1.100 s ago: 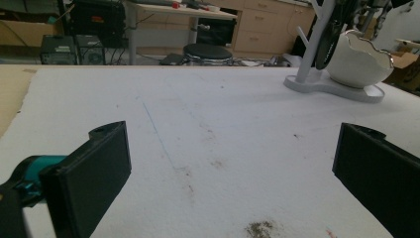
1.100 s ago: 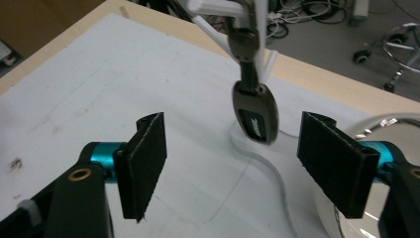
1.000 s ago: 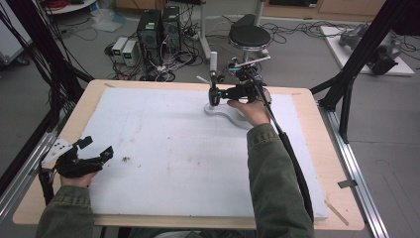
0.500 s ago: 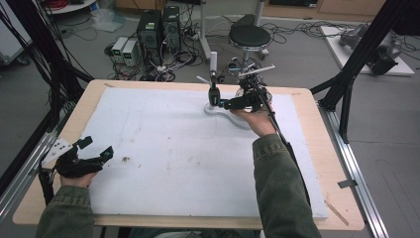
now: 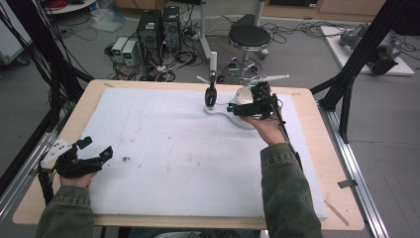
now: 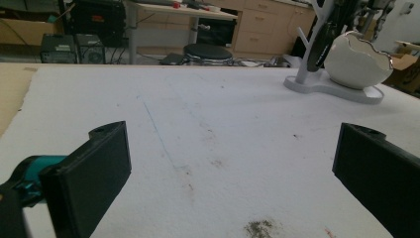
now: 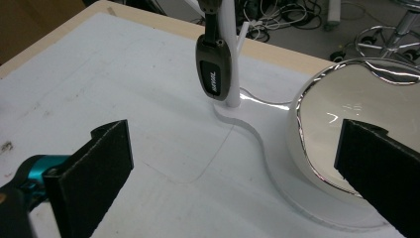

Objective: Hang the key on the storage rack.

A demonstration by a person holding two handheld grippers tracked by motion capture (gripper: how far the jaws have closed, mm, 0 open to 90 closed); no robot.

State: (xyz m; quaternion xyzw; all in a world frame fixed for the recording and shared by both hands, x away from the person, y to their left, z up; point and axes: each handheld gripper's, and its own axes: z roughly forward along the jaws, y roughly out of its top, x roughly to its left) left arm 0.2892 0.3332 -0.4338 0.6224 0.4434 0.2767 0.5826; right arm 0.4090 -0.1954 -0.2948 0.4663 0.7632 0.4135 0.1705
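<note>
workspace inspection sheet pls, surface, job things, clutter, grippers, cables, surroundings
surface: white foam sheet on a wooden table, with scuffs, a faint blue line and a dark smudge near the left gripper.
job's things: white branch stand on a curved white base at the far side; a black key fob hangs from it; a white egg-shaped bowl sits on the same base.
clutter: nothing seen on the sheet.
grippers: left gripper low at the near left edge, jaws open, empty; right gripper at the base beside the bowl, jaws open, empty.
cables: a black cable runs along the right forearm.
surroundings: stool, computer towers, loose floor wiring.
</note>
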